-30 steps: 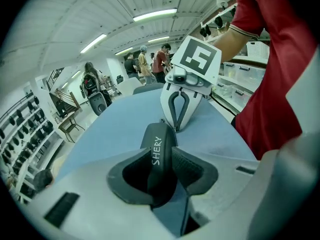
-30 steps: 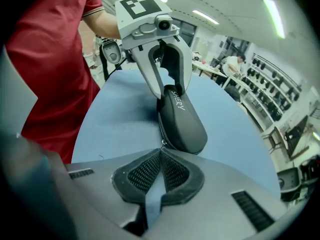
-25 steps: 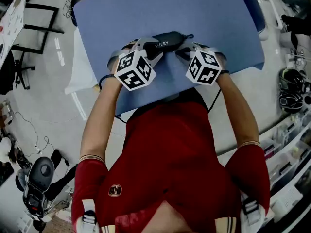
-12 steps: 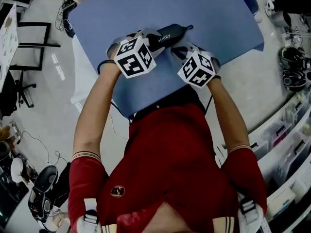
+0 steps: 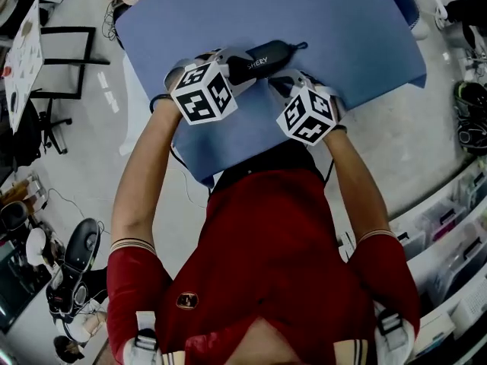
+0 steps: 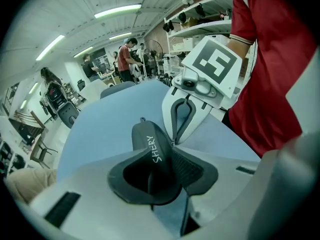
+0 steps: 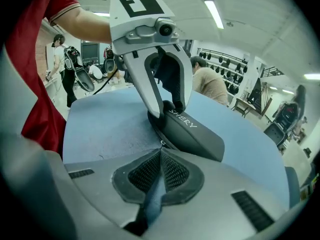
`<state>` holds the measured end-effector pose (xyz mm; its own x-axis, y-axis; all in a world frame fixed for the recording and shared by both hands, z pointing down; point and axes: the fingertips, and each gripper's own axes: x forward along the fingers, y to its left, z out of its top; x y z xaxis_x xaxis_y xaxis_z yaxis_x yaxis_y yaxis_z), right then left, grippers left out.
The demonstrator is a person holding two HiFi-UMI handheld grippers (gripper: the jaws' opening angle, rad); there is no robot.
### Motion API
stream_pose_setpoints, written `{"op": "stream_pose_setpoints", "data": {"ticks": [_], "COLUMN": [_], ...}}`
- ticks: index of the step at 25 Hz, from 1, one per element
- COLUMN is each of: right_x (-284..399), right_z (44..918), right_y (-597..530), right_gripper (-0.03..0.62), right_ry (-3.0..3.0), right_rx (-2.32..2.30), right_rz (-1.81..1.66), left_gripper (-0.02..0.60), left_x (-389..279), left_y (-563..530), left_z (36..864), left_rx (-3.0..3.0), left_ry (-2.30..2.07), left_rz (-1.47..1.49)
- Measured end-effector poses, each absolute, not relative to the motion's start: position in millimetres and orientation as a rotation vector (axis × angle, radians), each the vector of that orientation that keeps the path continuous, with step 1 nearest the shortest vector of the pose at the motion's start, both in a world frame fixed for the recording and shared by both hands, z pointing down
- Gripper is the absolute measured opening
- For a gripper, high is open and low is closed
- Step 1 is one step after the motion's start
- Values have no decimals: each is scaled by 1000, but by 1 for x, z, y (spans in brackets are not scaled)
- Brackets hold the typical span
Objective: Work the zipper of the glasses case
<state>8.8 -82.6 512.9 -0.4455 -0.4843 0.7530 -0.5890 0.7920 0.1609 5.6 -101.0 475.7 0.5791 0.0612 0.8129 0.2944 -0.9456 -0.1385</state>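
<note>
Both grippers have rolled slightly since a second ago, hardly shifting place. The left gripper (image 6: pixel 158 158) clamps one end of the black oval zippered glasses case (image 6: pixel 150 143). The right gripper (image 7: pixel 161 150), jaws pressed together, pinches the case's small metal zipper pull (image 7: pixel 161 143). The case rests on the blue tabletop (image 5: pixel 327 14), toward the person's side.

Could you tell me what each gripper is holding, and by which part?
The left gripper clamps the glasses case by one end; the right gripper, shut, seems to pinch its zipper pull.
</note>
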Motion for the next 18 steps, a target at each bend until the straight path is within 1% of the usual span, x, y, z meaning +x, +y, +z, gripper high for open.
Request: {"op": "stream_pose_setpoints", "data": {"ticks": [8,15,18], "right_x": [9,-13,-13], "right_z": [511,513,514], "right_y": [-88,-101,-101], "right_gripper": [0,0,0], "right_ry": [-2126,-2010,-1942], "right_rx": [713,779,840], "right_rz": [100,79,98], "left_gripper": [121,122,123], "left_x": [0,-27,-28], "left_y": [-105,-115,-113], "left_z": [472,472,470], "left_rx": [-2530,-2536,-2543], "left_ry": [-359,-534,-618], "left_rz": [-1367,-1260,-1207]}}
